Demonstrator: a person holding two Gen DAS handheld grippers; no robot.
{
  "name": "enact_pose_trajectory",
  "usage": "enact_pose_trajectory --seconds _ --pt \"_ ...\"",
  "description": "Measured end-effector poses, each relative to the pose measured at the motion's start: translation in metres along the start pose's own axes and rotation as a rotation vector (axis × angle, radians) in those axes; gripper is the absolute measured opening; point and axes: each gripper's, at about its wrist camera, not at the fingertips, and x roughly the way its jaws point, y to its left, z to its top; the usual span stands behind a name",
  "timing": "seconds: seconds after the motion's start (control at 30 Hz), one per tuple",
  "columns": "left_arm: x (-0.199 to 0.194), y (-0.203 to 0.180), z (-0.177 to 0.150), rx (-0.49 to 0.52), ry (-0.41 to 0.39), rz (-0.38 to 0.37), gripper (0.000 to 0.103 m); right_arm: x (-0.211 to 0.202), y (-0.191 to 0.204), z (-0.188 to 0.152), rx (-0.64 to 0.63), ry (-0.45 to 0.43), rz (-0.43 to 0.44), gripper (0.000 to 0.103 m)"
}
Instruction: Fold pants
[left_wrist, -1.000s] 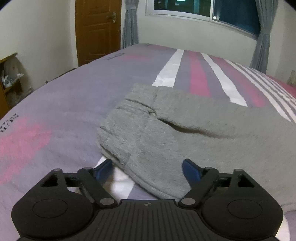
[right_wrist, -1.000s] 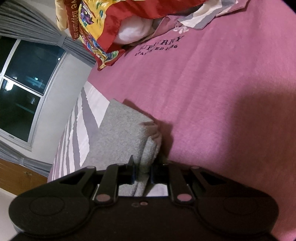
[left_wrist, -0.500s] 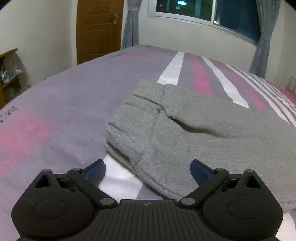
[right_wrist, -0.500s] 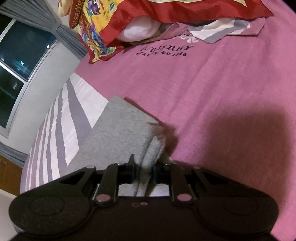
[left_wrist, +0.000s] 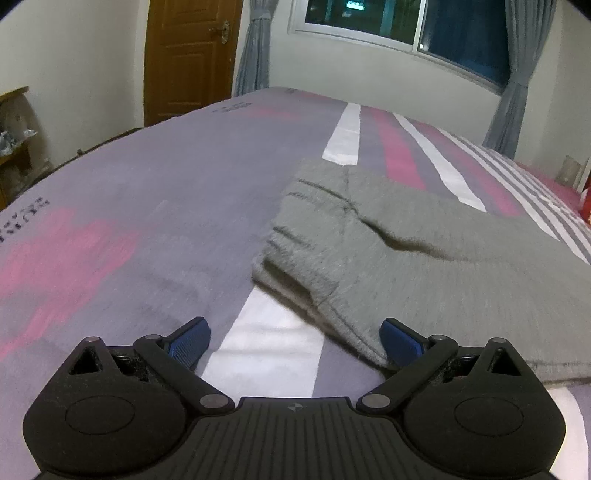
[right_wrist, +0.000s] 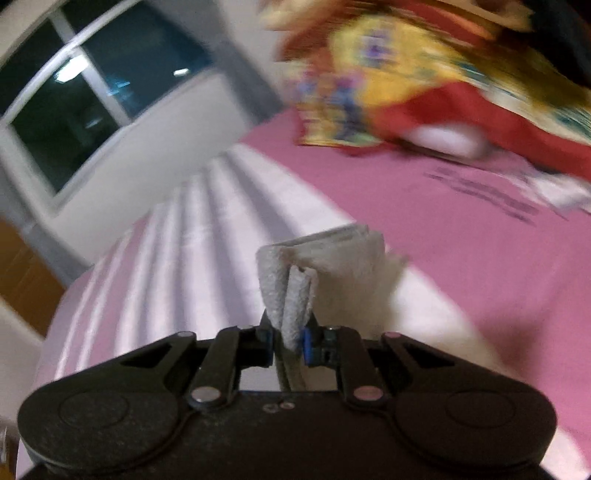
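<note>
Grey pants (left_wrist: 424, 254) lie on the striped bed cover, their waistband end (left_wrist: 295, 236) pointing toward the left gripper. My left gripper (left_wrist: 295, 339) is open and empty, low over the cover just in front of the waistband; its right blue pad (left_wrist: 400, 341) is at the fabric's near edge. My right gripper (right_wrist: 288, 336) is shut on a bunched end of the pants (right_wrist: 291, 291), lifted off the bed. The right wrist view is blurred by motion.
The bed cover (left_wrist: 147, 206) is purple with pink and white stripes, and pink (right_wrist: 461, 229) further along. A red and yellow patterned pillow or blanket (right_wrist: 424, 81) lies at the bed's head. A brown door (left_wrist: 188, 55), a window (left_wrist: 406, 22) and curtains stand behind the bed.
My right gripper has lifted the held pants end off the bed and swung quickly. My left gripper has drawn back and to the left from the waistband, still open.
</note>
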Motion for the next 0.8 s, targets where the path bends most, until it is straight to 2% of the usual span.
enact_pose_trajectory --seconds 0.2,0.4,0.47,0.53,0.8 --pt "0.0 0.004 -0.011 -0.009 -0.017 -0.019 0.101 0.03 0.13 -0.04 -0.198 0.082 0.213 0.013" --pt "-0.001 0.007 -0.017 -0.019 -0.032 -0.032 0.101 0.062 0.224 -0.131 -0.504 0.255 0.34 0.012" --pt "-0.002 0.009 -0.018 -0.021 -0.036 -0.037 0.101 0.066 0.241 -0.167 -0.62 0.299 0.332 0.013" --pt "-0.003 0.011 -0.019 -0.023 -0.04 -0.04 0.101 0.07 0.244 -0.185 -0.655 0.31 0.308 0.013" --pt "-0.005 0.01 -0.021 -0.023 -0.047 -0.038 0.102 0.045 0.251 -0.218 -0.807 0.207 0.305 0.013"
